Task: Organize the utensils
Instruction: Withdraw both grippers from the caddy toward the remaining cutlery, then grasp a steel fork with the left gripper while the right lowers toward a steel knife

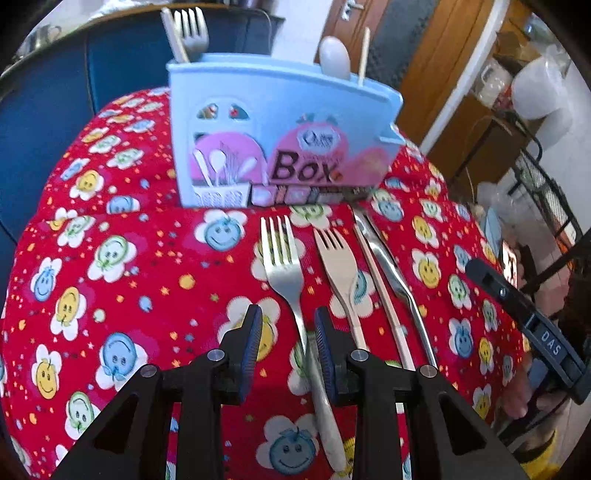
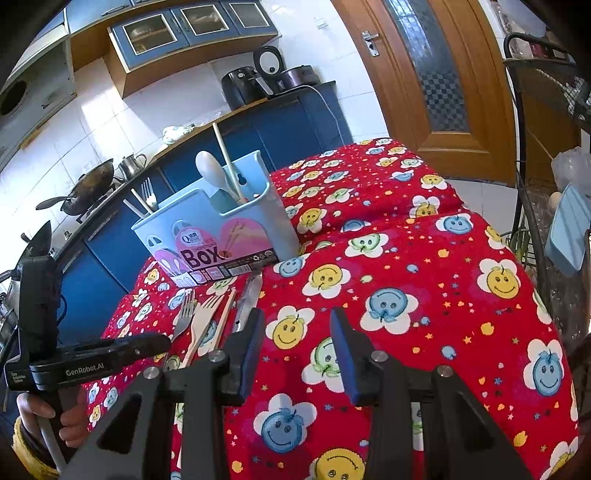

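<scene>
Our left tool (image 1: 288,332) is open, straddling the steel fork (image 1: 284,266) handle on the table (image 1: 110,295). Right tool (image 2: 297,332) open, empty. Holder (image 1: 273,140) reads "Box"; left handle "GenRobot.AI".

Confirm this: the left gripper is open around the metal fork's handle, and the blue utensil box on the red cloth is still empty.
Not empty. The left wrist view shows the box already holding a fork, a spoon and chopsticks. The left gripper is indeed open around the metal fork.
</scene>
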The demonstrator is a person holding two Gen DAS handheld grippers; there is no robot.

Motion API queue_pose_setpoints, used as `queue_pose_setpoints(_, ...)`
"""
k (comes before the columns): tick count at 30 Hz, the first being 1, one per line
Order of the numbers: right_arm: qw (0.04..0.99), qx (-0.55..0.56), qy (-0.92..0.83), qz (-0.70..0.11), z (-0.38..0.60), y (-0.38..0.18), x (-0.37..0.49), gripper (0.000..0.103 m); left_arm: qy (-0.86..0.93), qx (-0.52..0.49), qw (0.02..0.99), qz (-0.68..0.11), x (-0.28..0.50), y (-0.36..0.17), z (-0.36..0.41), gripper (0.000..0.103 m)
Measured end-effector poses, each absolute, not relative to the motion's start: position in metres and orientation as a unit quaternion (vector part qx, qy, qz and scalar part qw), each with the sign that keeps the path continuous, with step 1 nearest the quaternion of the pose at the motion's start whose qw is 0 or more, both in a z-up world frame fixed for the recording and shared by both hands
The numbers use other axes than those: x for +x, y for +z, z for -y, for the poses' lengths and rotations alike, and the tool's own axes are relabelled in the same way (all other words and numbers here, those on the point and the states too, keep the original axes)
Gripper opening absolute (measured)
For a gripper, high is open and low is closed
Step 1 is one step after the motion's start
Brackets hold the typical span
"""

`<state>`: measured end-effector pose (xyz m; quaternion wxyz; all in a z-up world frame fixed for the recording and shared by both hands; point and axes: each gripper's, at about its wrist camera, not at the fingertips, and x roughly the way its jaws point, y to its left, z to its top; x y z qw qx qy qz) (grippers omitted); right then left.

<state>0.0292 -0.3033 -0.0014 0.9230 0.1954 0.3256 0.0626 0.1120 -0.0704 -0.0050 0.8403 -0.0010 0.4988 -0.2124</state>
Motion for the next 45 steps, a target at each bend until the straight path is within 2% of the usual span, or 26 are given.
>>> queue_pose_setpoints(10,0.922,0.198,0.063,-0.326,0.305,-0.003,0.028,0.04,-0.209,0.053,0.808,-0.548,0.117,-0.009,0.091,0.029)
queue_pose_setpoints(12,0.922,0.198,0.064,-0.327,0.304,-0.003,0.028,0.04,-0.207,0.061,0.807,-0.55,0.118,-0.009,0.093,0.026)
queue_pose_setpoints(17,0.922,0.196,0.064,-0.327,0.304,-0.002,0.028,0.04,-0.201,0.059,0.811,-0.547,0.123,-0.01,0.093,0.008)
queue_pose_setpoints(22,0.923,0.185,0.067,-0.332,0.297,0.002,0.027,0.04,-0.203,0.023,0.819,-0.536,0.124,-0.011,0.081,0.004)
queue_pose_setpoints(31,0.912,0.15,0.082,-0.374,0.278,0.009,0.036,0.04,-0.219,-0.053,0.84,-0.493,0.114,-0.004,0.045,0.004)
queue_pose_setpoints(45,0.865,0.078,0.101,-0.484,0.238,-0.002,0.069,0.04,-0.233,-0.081,0.88,-0.406,0.101,0.024,0.012,0.004)
